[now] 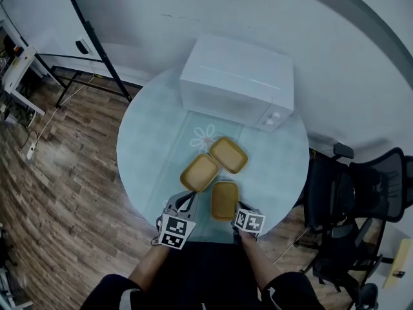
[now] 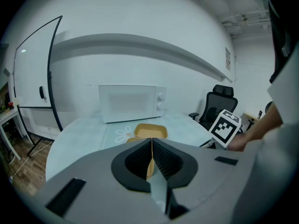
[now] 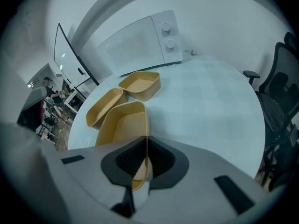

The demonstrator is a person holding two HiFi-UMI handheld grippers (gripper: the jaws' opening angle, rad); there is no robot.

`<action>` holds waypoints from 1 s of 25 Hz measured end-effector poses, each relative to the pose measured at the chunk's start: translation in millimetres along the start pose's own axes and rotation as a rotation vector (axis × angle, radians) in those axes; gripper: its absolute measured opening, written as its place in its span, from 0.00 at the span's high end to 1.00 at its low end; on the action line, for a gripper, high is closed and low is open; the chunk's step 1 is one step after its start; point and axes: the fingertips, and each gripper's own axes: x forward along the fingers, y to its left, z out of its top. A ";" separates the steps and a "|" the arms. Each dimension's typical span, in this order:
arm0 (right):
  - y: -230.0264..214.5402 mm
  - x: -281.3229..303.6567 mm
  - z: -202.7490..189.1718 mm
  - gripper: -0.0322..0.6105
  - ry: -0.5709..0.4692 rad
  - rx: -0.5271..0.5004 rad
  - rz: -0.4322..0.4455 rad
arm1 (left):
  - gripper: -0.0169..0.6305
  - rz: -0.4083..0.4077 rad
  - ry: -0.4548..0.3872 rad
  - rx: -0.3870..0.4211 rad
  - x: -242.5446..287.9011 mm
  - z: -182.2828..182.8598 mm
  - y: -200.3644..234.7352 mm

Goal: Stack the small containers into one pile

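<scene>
At the 7 o'clock edge of the round table, the left claw is pressed together on the rim of the left container. At 6 o'clock, the right claw is clamped on the side wall of the near container. The far container sits near the centre, just beside both, and a white microwave stands at 12 o'clock.

Both grippers closed, side by side at the near edge

The left gripper is at the near left, its jaws pressed on the thin rim of the left container; the right gripper is at the near right, jaws pinched on the rim of the near container; the left forearm and the right forearm reach forward, a little apart.
</scene>
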 end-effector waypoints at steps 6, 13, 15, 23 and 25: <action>10.4 -24.0 29.5 0.90 -0.100 -0.110 0.062 | 0.95 0.010 0.006 -0.008 -1.9 0.8 3.5; 12.0 -52.1 98.2 0.90 -0.177 -0.260 0.132 | 0.95 0.012 0.012 -0.015 2.5 -1.0 4.2; 14.1 -55.4 122.7 0.90 -0.185 -0.307 0.156 | 0.95 0.019 0.010 -0.020 2.9 2.2 6.7; 29.1 -38.6 191.0 0.90 -0.124 -0.535 0.225 | 0.95 0.067 0.002 -0.052 8.4 10.6 16.0; 33.0 -30.7 197.2 0.90 -0.103 -0.561 0.244 | 0.95 0.080 0.000 -0.062 10.6 13.7 18.5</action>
